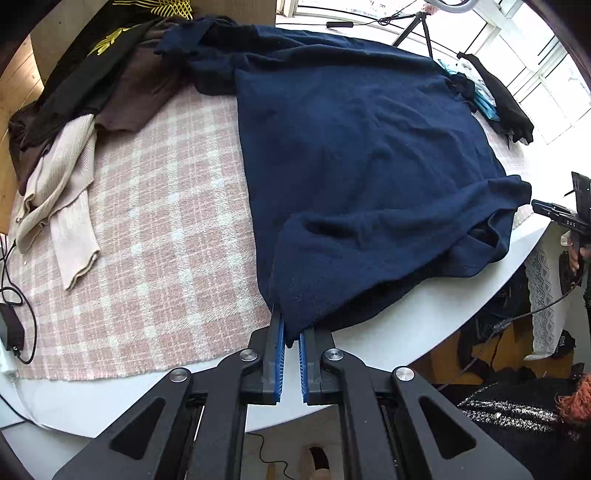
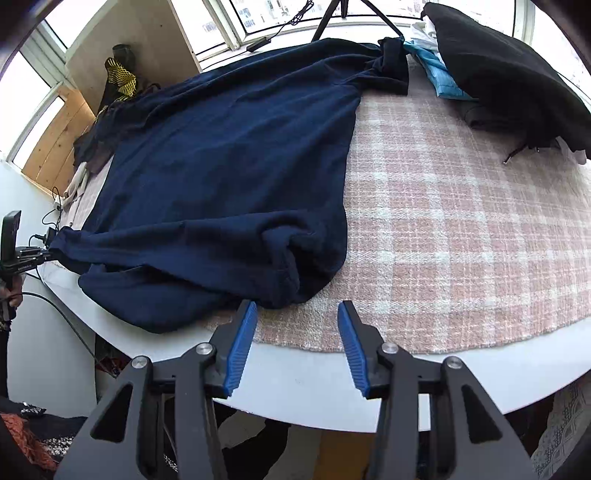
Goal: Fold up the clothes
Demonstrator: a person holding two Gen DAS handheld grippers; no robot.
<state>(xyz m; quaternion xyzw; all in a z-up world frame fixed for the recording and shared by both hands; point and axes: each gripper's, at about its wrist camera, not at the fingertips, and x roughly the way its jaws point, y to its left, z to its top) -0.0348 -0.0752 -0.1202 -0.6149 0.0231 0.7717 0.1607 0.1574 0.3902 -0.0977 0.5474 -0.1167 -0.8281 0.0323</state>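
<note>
The left tool (image 1: 291,334) is clamped on the hem of the dark navy knit sweater (image 1: 362,155) at the table's (image 1: 406,328) near edge — the right tool (image 2: 297,317) hovers beside it, fingers apart.

Left wrist view: the fisheye camera sits just behind the left gripper (image 1: 291,334) at the table's near edge, low and close, facing across the pink plaid cloth (image 1: 147,229) toward the windows, with the navy sweater (image 1: 362,155) filling the centre and right and the right gripper (image 1: 554,213) visible at the far right edge. Right wrist view: the camera sits just behind the right gripper (image 2: 297,314), also low at the near edge and facing the windows, with the sweater (image 2: 229,155) to the left. Both views share the sweater, the plaid cloth (image 2: 461,221), the tripod (image 1: 417,26) (image 2: 332,14) and the folded dark pile (image 1: 506,99) (image 2: 509,74).
</note>
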